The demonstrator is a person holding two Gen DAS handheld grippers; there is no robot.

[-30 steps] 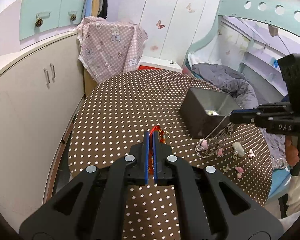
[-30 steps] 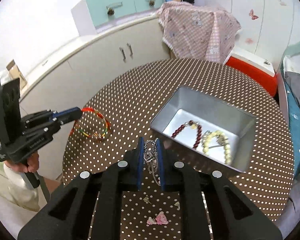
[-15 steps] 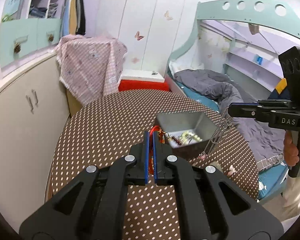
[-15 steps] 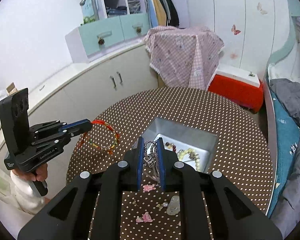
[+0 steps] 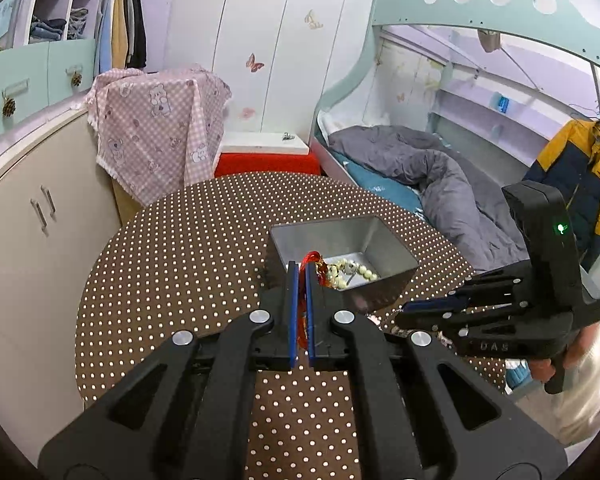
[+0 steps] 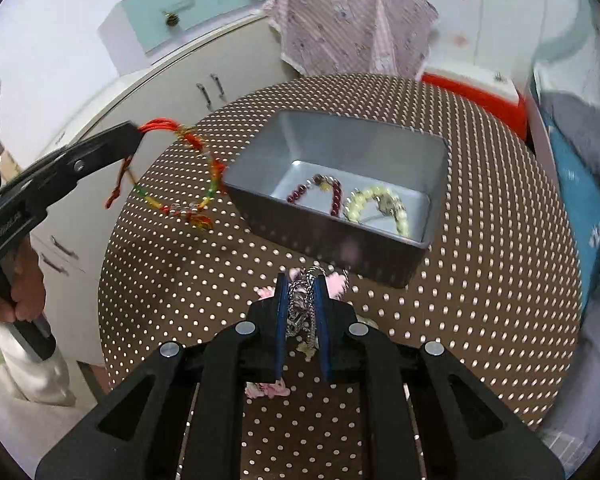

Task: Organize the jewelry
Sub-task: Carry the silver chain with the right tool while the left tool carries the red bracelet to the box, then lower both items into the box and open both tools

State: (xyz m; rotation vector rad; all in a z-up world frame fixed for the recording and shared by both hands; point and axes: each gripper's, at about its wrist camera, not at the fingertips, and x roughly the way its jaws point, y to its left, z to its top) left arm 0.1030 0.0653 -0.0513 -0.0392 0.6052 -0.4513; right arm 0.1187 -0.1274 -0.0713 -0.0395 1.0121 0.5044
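Observation:
A grey metal tin [image 6: 364,144] [image 5: 380,236] stands on the round brown dotted table [image 6: 500,280]. It holds a dark red bead bracelet [image 6: 332,196] and a pale yellow bead bracelet [image 6: 380,204]. My left gripper [image 5: 300,276] [image 6: 134,134] is shut on a red braided cord bracelet [image 6: 180,176] [image 5: 314,260], which hangs in the air just left of the tin. My right gripper [image 6: 302,284] [image 5: 404,308] is shut on a silver chain necklace [image 6: 302,304], held low over the table in front of the tin.
Small pink charms [image 6: 266,390] lie on the table under my right gripper. Cream cabinets [image 5: 32,208] stand left of the table. A pink checked cloth [image 5: 160,120] and a red box [image 5: 266,166] lie behind it. A bed with a grey duvet [image 5: 428,176] is on the right.
My left gripper has carried the red cord bracelet closer to the tin. My right gripper has dropped lower and nearer the table with the silver chain.

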